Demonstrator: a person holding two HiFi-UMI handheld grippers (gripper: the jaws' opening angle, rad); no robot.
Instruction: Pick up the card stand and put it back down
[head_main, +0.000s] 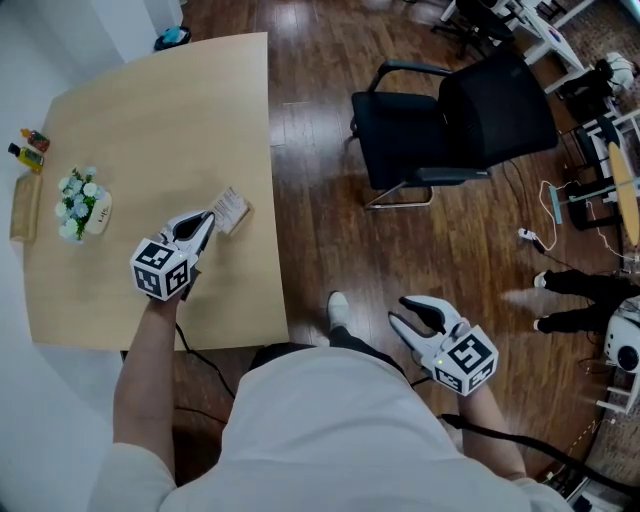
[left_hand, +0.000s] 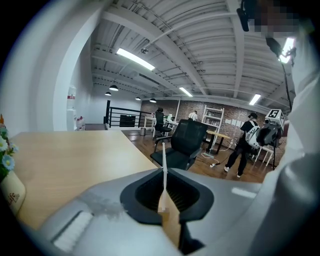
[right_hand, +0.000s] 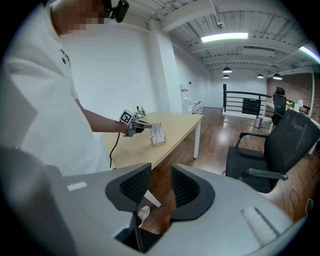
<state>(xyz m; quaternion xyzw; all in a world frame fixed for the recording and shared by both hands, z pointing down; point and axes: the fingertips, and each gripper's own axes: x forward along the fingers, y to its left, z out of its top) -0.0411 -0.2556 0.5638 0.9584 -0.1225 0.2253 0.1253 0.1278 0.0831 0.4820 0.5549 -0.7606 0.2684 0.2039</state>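
**Card stand pinched in the left gripper, near the table's right edge**

The left gripper (head_main: 207, 222) sits left of centre in the head view. Its jaws are almost together, clamped on the thin card of the card stand (head_main: 231, 210). In the left gripper view the card runs edge-on straight up the middle of the frame, with the wooden base low between the pads.

The stand is over the table (head_main: 150, 110), close to its right edge. No view shows whether the base touches the wood or hangs just clear of it.

The right gripper (head_main: 405, 310), lower right, is open and empty above the floor.

The grasp looks made, so this is the carrying part of the task. The next move probably calls for keeping the card upright, bringing the base flat onto the table, then parting the jaws.
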